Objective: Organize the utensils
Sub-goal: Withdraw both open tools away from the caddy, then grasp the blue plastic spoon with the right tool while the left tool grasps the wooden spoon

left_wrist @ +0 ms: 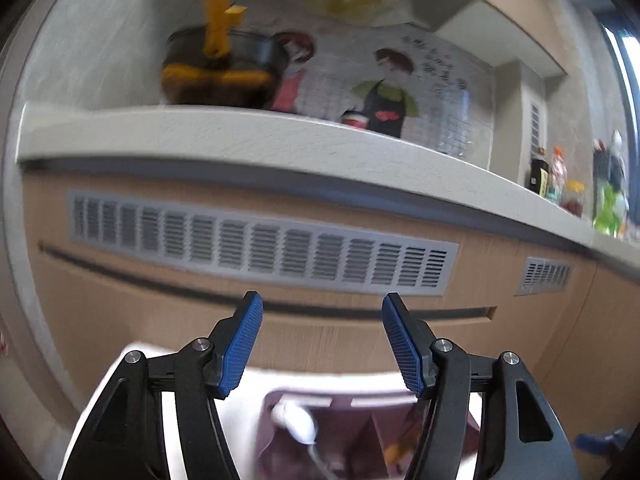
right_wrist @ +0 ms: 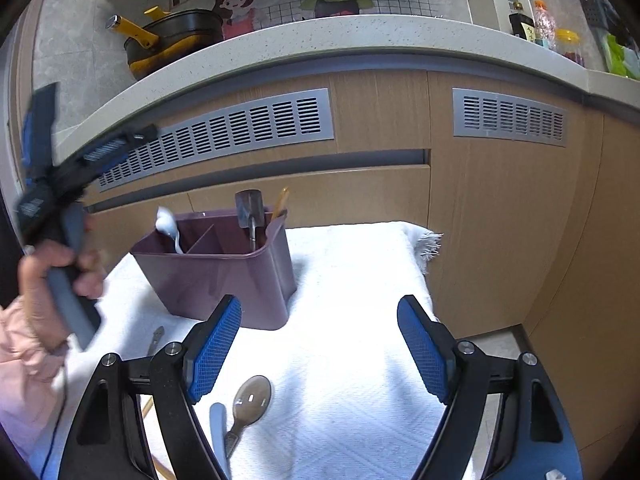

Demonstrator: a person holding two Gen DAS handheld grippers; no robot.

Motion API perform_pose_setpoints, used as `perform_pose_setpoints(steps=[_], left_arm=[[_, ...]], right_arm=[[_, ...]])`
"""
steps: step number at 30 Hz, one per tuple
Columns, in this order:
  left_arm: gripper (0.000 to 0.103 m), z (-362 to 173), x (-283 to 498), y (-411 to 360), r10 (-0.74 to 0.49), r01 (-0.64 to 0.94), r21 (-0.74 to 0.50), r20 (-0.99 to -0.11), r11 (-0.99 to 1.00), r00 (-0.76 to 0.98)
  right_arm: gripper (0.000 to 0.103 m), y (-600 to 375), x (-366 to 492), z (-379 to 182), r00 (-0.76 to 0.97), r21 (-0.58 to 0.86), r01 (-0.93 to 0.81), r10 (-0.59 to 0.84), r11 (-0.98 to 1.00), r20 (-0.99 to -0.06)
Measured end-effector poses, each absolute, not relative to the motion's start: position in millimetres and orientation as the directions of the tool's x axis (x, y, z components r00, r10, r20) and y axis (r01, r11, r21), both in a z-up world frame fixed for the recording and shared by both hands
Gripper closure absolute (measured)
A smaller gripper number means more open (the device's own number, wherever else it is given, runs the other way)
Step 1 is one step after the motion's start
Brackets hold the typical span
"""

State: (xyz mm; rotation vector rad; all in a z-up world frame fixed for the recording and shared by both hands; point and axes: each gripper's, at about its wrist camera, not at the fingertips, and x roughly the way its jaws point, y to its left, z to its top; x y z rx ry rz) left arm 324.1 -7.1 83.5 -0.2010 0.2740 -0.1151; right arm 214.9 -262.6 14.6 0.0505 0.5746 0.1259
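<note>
A purple divided caddy (right_wrist: 224, 276) stands on a white towel (right_wrist: 360, 320). Its left compartment holds a white spoon (right_wrist: 166, 220). A metal utensil (right_wrist: 250, 208) and a wooden chopstick (right_wrist: 282, 200) stand in its right compartment. A brown translucent spoon (right_wrist: 252, 396) and a pale handle (right_wrist: 220, 428) lie on the towel under my right gripper (right_wrist: 320, 308), which is open and empty. My left gripper (left_wrist: 322, 308) is open and empty too, raised above the caddy (left_wrist: 348, 432) and the white spoon (left_wrist: 296, 420). A person's hand (right_wrist: 52, 268) holds it left of the caddy.
A small metal utensil (right_wrist: 156, 338) lies on the towel near the caddy's left corner. Behind the towel is a wooden cabinet front with grey vents (right_wrist: 224, 136) under a pale counter edge (right_wrist: 320, 36). A black pot with yellow handles (right_wrist: 176, 40) and bottles (right_wrist: 540, 24) stand on the counter.
</note>
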Motion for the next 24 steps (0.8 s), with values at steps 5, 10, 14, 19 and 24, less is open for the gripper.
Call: perform_pose_setpoints(steps=[5, 10, 14, 19, 24], left_arm=[[0.037, 67.6, 305.0, 26.7, -0.151, 0.039, -0.241, -0.469, 0.97, 0.87], [0.037, 29.0, 272.8, 36.3, -0.156, 0.058, -0.178, -0.604, 0.982, 0.781], [0.037, 0.7, 245.8, 38.4, -0.146, 0.08, -0.13, -0.66, 0.988, 0.737], [0.037, -25.8, 216.4, 45.5, -0.122, 0.093, -0.08, -0.696, 0.992, 0.708], [0.037, -39.4, 204.7, 49.3, -0.164, 0.127, -0.106, -0.734, 0.986, 0.659]], right_arm=[[0.006, -251.8, 213.1, 12.0, 0.823, 0.004, -0.133, 0.113, 0.991, -0.556], [0.005, -228.4, 214.4, -5.0, 0.733, -0.071, -0.265, 0.153, 0.962, -0.663], [0.007, -208.8, 207.4, -20.2, 0.645, -0.054, -0.368, 0.213, 0.928, -0.734], [0.061, -182.4, 204.6, -52.7, 0.49, 0.02, -0.446, 0.263, 0.895, -0.831], [0.077, -170.8, 200.7, -71.3, 0.496, -0.058, -0.44, 0.189, 0.896, -0.847]])
